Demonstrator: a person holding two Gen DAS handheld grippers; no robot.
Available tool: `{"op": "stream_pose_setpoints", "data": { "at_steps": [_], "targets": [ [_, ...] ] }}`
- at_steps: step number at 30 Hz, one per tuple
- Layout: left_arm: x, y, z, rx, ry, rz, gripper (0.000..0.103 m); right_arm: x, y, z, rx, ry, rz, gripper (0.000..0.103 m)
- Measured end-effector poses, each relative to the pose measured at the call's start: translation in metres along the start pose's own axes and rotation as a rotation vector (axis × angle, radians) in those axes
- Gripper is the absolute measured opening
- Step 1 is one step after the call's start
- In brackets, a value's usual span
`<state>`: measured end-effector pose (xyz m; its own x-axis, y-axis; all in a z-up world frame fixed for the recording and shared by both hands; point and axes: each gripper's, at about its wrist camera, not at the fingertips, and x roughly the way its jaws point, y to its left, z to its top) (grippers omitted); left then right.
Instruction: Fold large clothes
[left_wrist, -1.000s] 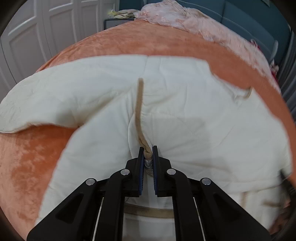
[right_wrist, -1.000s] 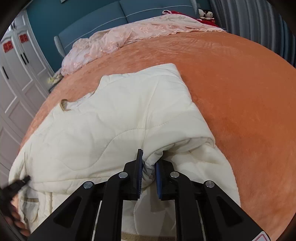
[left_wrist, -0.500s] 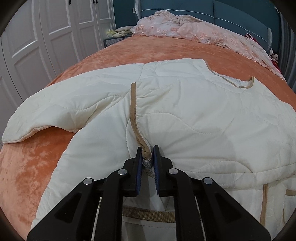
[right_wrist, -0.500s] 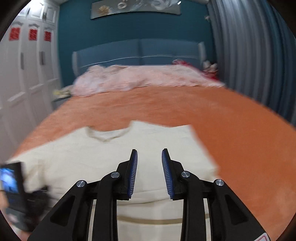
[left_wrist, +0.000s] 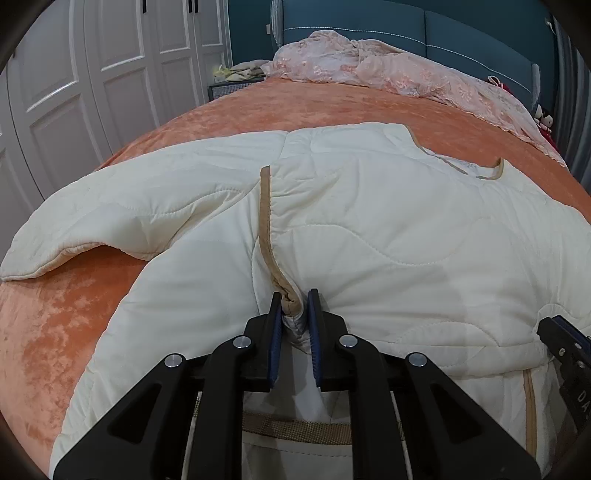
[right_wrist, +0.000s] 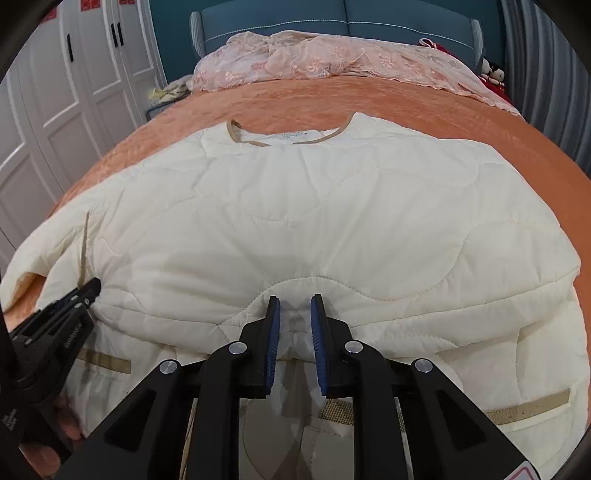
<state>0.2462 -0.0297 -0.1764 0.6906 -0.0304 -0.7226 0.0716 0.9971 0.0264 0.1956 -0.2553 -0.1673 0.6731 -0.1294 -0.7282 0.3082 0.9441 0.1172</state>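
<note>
A cream quilted jacket (left_wrist: 369, 236) with tan trim lies on the orange bedspread (left_wrist: 44, 332), its lower part folded up over the body. It also fills the right wrist view (right_wrist: 314, 206), collar at the far end. My left gripper (left_wrist: 293, 295) is shut on the jacket's tan-trimmed edge near the left side. Its left sleeve (left_wrist: 122, 218) lies spread out to the left. My right gripper (right_wrist: 294, 301) is open and empty, just above the folded edge at the jacket's middle. The left gripper shows in the right wrist view (right_wrist: 92, 286) at the left edge.
A pink lace cover (right_wrist: 332, 59) is bunched at the head of the bed, against a blue headboard (right_wrist: 277, 22). White wardrobe doors (left_wrist: 92, 74) stand at the left. A nightstand with cloths (left_wrist: 236, 77) is beside the bed. Grey curtains (right_wrist: 546, 74) hang at the right.
My right gripper let go of the jacket fold, opened, and now rests over the middle of the folded edge. My left gripper kept its grip; the fold now lies flat.
</note>
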Motion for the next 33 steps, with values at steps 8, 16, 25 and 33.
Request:
{"op": "stream_pose_setpoints", "data": {
  "at_steps": [8, 16, 25, 33],
  "targets": [
    [0.001, 0.002, -0.001, -0.002, -0.001, -0.002, 0.013, 0.008, 0.01, 0.001, -0.006, -0.003, 0.015, 0.03],
    [-0.016, 0.03, 0.012, -0.087, 0.071, -0.099, 0.037, 0.005, 0.027, 0.006, -0.086, 0.02, -0.084, 0.032],
    [-0.072, 0.248, 0.011, -0.405, 0.019, 0.05, 0.095, -0.097, 0.069, -0.02, -0.07, -0.13, 0.023, 0.085],
    [-0.024, 0.425, -0.017, -0.834, 0.119, 0.128, 0.094, -0.136, 0.104, -0.078, -0.126, -0.141, 0.093, 0.085]
  ]
}}
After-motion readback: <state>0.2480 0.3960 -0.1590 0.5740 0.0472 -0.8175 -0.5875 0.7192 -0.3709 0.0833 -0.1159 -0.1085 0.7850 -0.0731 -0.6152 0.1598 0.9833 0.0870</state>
